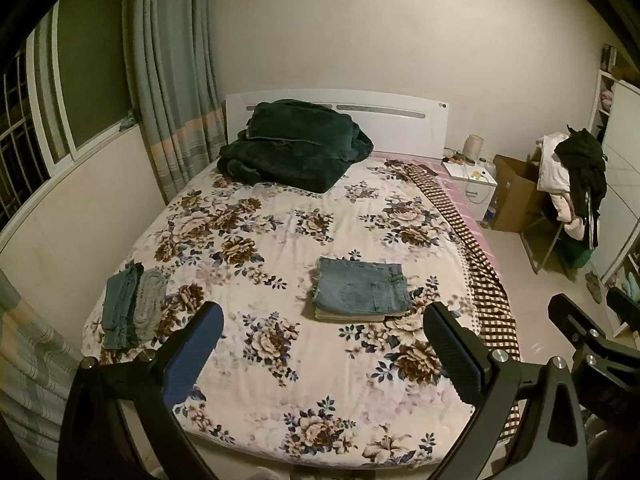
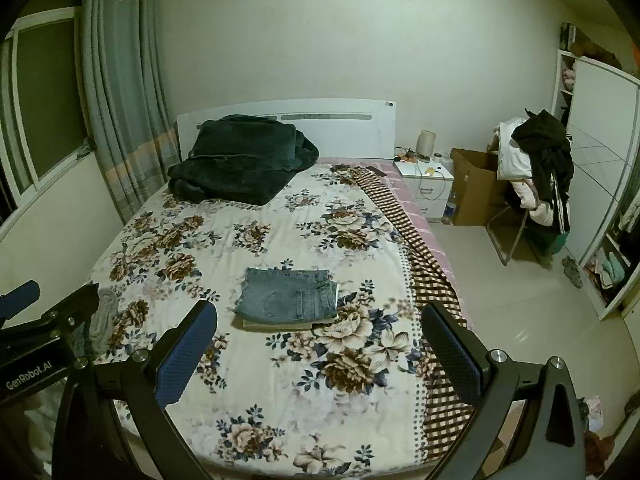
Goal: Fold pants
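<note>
A folded pair of blue jeans [image 1: 362, 290] lies on a folded beige garment on the floral bedspread [image 1: 280, 240]; it also shows in the right wrist view [image 2: 288, 294]. A pile of unfolded pants, blue-green and grey [image 1: 132, 306], lies at the bed's left edge, partly hidden by the left gripper in the right wrist view [image 2: 102, 316]. My left gripper [image 1: 324, 344] is open and empty, held above the near end of the bed. My right gripper [image 2: 320, 344] is open and empty, beside the left one.
A dark green blanket [image 1: 292, 142] is heaped by the white headboard [image 1: 400, 128]. A checked sheet [image 1: 480, 264] hangs off the bed's right side. A nightstand [image 1: 474, 182], cardboard box [image 1: 516, 196] and a chair piled with clothes [image 1: 572, 184] stand at right. Curtains [image 1: 172, 80] hang at left.
</note>
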